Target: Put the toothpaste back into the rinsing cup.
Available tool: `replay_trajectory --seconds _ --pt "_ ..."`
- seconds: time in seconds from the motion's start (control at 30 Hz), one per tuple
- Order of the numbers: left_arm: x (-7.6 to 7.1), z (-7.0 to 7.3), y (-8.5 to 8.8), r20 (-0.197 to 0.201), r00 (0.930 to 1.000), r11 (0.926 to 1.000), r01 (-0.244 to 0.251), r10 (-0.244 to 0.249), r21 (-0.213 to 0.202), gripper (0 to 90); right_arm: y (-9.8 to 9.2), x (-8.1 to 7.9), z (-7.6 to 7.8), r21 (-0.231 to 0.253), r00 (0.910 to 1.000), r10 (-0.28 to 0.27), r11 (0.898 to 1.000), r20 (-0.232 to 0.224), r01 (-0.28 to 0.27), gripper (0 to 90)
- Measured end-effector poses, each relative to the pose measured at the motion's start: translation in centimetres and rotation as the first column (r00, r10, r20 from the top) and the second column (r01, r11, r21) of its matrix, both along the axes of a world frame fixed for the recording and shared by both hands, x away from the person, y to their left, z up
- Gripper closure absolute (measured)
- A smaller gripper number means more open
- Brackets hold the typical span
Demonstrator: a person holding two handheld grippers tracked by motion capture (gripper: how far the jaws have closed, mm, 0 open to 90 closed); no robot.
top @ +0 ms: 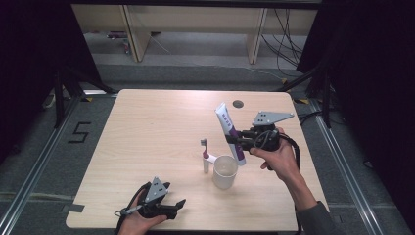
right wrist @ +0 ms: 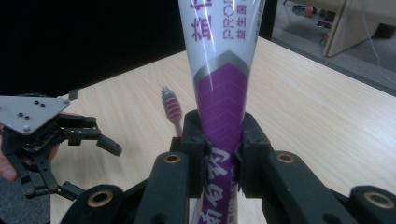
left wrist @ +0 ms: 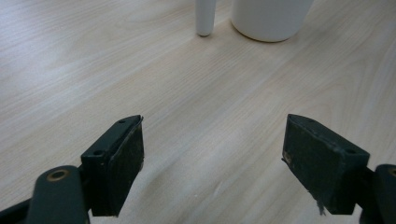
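Observation:
My right gripper [top: 237,142] is shut on a white and purple toothpaste tube [top: 229,128], held above the table with its flat end up and tilted to the left. In the right gripper view the pads [right wrist: 201,140] pinch the purple lower part of the tube [right wrist: 223,88]. A white cup [top: 225,171] stands just below and left of it. A toothbrush [top: 206,159] with a pink and grey head stands up beside the cup, its white handle end [left wrist: 204,18] on the table. My left gripper [top: 175,195] rests open near the front edge, nothing between its jaws [left wrist: 215,154].
The light wooden table [top: 147,127] has a small grey round cap [top: 238,104] near its far edge. Dark curtains flank the table on both sides. Wooden furniture legs and cables lie on the floor beyond.

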State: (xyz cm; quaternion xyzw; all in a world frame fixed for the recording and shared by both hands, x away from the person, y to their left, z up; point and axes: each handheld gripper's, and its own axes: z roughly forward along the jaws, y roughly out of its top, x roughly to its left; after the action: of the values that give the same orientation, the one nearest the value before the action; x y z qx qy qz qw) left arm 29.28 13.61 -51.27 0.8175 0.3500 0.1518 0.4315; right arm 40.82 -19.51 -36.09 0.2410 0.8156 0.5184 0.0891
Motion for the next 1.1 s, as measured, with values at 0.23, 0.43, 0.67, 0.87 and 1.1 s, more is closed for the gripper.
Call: replay_trajectory --seconds 0.23,0.43,0.67,0.87,1.1 --pt "0.0 0.0 0.1 0.005 1.0 1.0 -0.006 0.006 -0.007 20.2 1.2 -0.3 -1.1 0.03 0.9997 0.021 0.999 -0.015 -0.021 76.4" --pt "0.0 0.1 0.1 0.007 1.0 0.9999 0.0 0.0 0.013 20.2 1.8 -0.5 -1.9 0.029 0.9995 0.02 0.999 -0.023 -0.02 76.4" --pt "-0.1 0.1 0.0 0.005 1.0 1.0 -0.004 0.004 -0.002 20.2 1.7 -0.7 -2.8 0.047 0.9996 0.013 0.999 -0.025 -0.012 76.4" --pt "0.0 0.0 -0.1 0.007 0.9999 0.9998 -0.008 0.008 -0.016 20.2 1.5 -0.7 -3.6 0.052 0.9998 0.003 0.999 -0.022 -0.001 76.4" --pt "0.0 0.1 -0.1 0.009 0.9999 1.0 -0.004 0.004 -0.004 20.2 1.7 -0.6 -4.5 0.049 0.9999 0.01 0.999 -0.009 -0.01 76.4"
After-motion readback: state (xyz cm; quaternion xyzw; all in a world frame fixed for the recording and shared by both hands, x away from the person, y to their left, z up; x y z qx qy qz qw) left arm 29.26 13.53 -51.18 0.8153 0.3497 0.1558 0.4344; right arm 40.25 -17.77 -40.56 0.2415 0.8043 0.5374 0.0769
